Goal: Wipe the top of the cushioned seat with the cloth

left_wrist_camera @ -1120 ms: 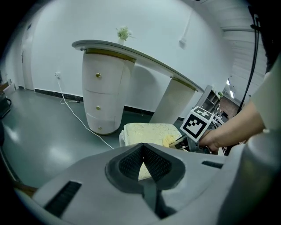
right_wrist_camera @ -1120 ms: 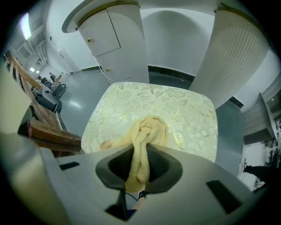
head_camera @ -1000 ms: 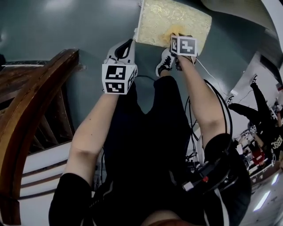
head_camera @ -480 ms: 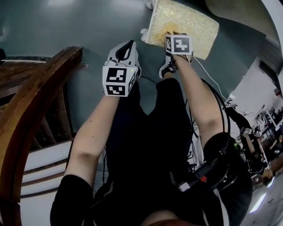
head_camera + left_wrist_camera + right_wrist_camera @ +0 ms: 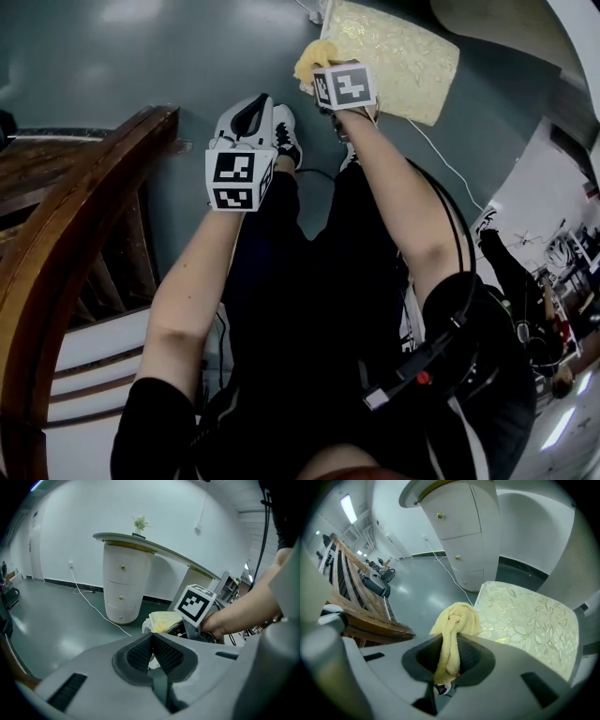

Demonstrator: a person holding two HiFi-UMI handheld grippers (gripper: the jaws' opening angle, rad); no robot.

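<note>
One cloth (image 5: 454, 625), pinched lengthwise, bulges beyond right claw (image 5: 450, 644).

right gripper (image 5: 328, 80) with yellow cloth (image 5: 310, 58) beside cushioned seat (image 5: 398, 56), left gripper (image 5: 251, 108) apart, above grey floor (image 5: 141, 56)

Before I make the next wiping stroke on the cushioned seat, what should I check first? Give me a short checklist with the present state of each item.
1. Cloth clamped in the right hand-held gripper: ok, the jaws are shut on it.
2. Cloth on top of the cushioned seat: not ok; in the head view it is beside the seat's left edge.
3. Left hand-held gripper out of the way: ok; it is shut, empty and apart from the seat.
4. Seat top free of objects: ok, on the visible part.
5. Seat already clean: cannot tell.
</note>
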